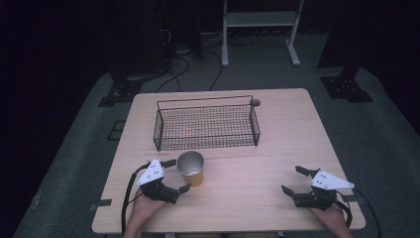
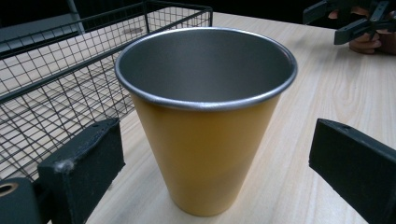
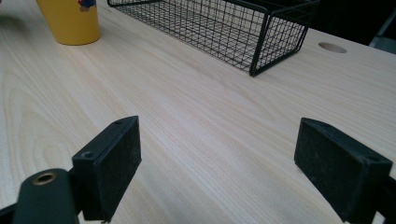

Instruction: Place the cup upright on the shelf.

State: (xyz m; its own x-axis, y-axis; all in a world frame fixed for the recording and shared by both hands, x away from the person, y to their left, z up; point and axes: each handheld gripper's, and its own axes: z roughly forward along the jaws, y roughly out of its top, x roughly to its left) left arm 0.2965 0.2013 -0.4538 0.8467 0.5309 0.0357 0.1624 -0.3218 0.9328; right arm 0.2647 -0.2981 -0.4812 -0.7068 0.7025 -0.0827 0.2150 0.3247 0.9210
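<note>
While the left tool (image 1: 178,176) gapes around the unlabelled yellow cup (image 1: 191,169), the right tool (image 1: 292,180) sits open, empty

Cup (image 2: 205,140) yellow-orange outside, plain grey metal inside with a silver rim; in the right gripper view a small red and blue print shows on its side. Wire basket (image 1: 206,124) black, square grid mesh. Table (image 1: 277,148) pale wood with fine lengthwise grain. Left gripper (image 1: 177,175) and right gripper (image 1: 292,180) black, each topped by a light grey three-cornered plate. Floor (image 1: 376,144) grey.
</note>
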